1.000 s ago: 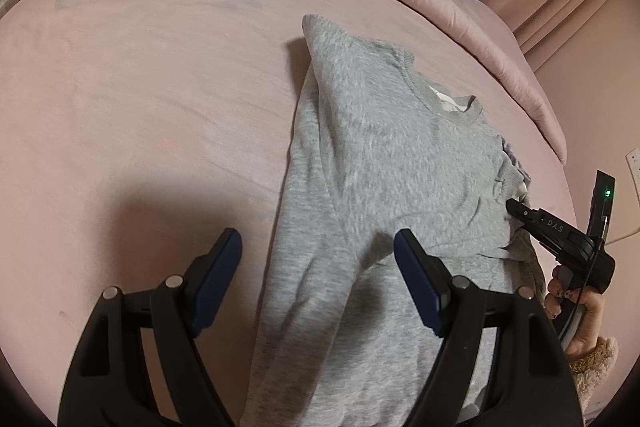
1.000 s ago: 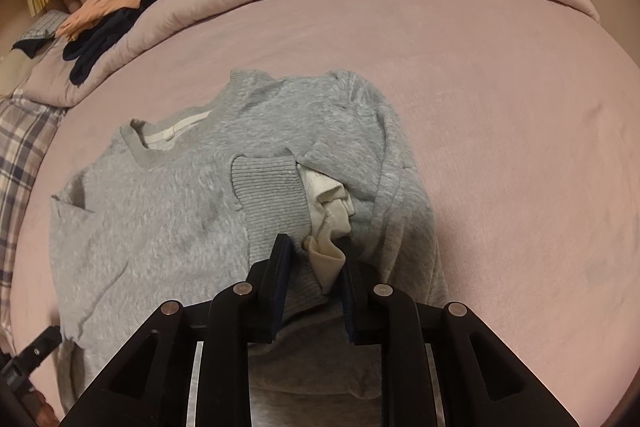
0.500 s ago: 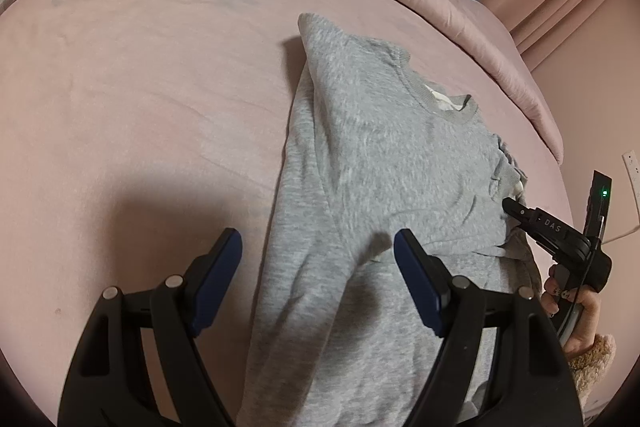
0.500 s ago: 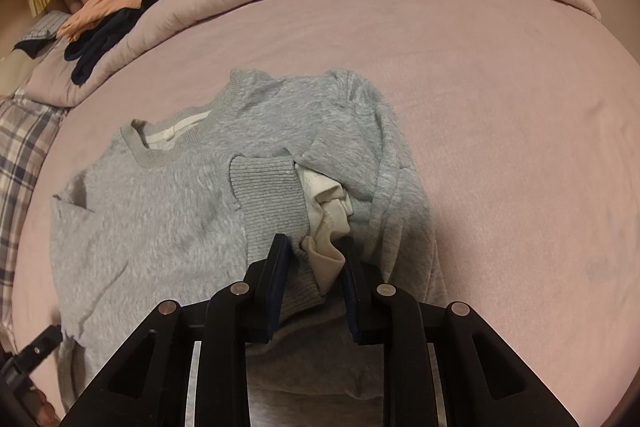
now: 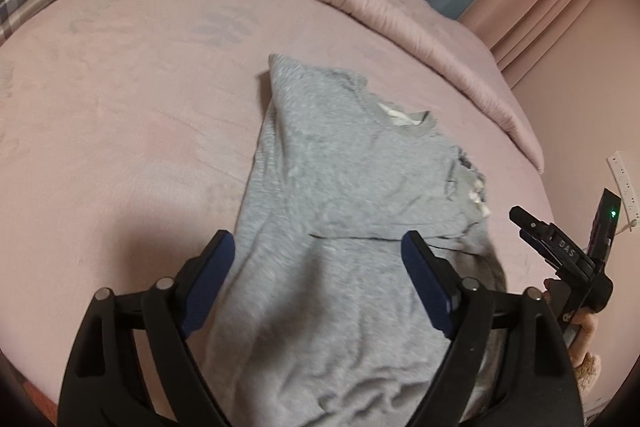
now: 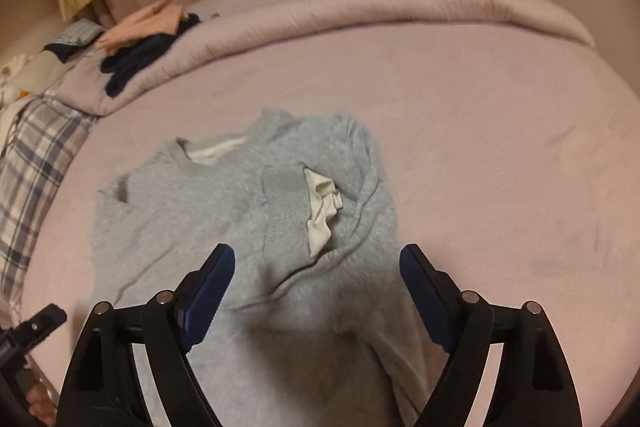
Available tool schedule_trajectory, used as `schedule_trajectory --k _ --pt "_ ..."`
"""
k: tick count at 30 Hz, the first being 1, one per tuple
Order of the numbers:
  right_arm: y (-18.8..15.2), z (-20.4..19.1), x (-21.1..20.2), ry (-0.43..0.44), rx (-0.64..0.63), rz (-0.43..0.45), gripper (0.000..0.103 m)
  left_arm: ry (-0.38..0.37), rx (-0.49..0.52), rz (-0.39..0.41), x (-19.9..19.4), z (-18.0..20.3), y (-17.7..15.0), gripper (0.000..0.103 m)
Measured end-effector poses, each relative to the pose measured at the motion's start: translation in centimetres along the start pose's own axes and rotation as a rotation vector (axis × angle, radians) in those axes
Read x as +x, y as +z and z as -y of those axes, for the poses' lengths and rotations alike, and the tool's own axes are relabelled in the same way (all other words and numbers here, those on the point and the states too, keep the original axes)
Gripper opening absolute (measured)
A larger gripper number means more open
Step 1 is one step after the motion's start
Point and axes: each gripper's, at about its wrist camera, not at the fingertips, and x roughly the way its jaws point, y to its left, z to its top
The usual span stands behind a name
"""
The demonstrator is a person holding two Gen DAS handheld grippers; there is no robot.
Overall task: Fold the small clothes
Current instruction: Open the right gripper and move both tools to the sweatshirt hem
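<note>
1. Right tongs (image 6: 316, 299): jaws have just been opening, now spread, above the sweater (image 6: 240, 227); nothing pinched, the cuff (image 6: 284, 203) lies released.
2. Left tongs (image 5: 316, 283): spread, empty, over the sweater's lower body.
3. Sweater lies mid-bed (image 5: 120, 87), both sleeves folded inward.
4. Step judged: sleeve fold done. Next move calls for gripping the hem with both tongs and carrying it toward the collar (image 5: 404, 123).

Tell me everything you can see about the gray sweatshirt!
The gray sweatshirt looks like soft, fuzzy knit. It lies flat on the pink bed, partly folded, with one sleeve laid across the chest. That sleeve's ribbed cuff shows a white lining poking out. The round collar shows white inside too. Nothing grips it.
</note>
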Motion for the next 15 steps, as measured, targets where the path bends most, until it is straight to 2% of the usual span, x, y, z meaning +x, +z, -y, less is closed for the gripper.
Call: schedule_trajectory --k 3,7,11,15 --pt "-0.2 -0.1 -2.6 0.021 -0.01 0.049 0.095 -0.018 0.009 0.036 -1.7 1.1 -0.7 0.093" --pt "-0.8 -0.5 -5.9 0.066 -0.056 0.111 0.096 -0.049 0.032 0.088 -4.4 2.7 -1.7 0.101" --pt "-1.9 -0.5 -8.5 0.113 -0.064 0.165 0.102 -0.07 0.068 0.151 -6.9 4.0 -3.2 0.102" --pt "-3.1 -0.2 -10.1 0.152 -0.066 0.188 0.102 -0.073 0.105 0.151 -7.9 5.0 -4.6 0.102"
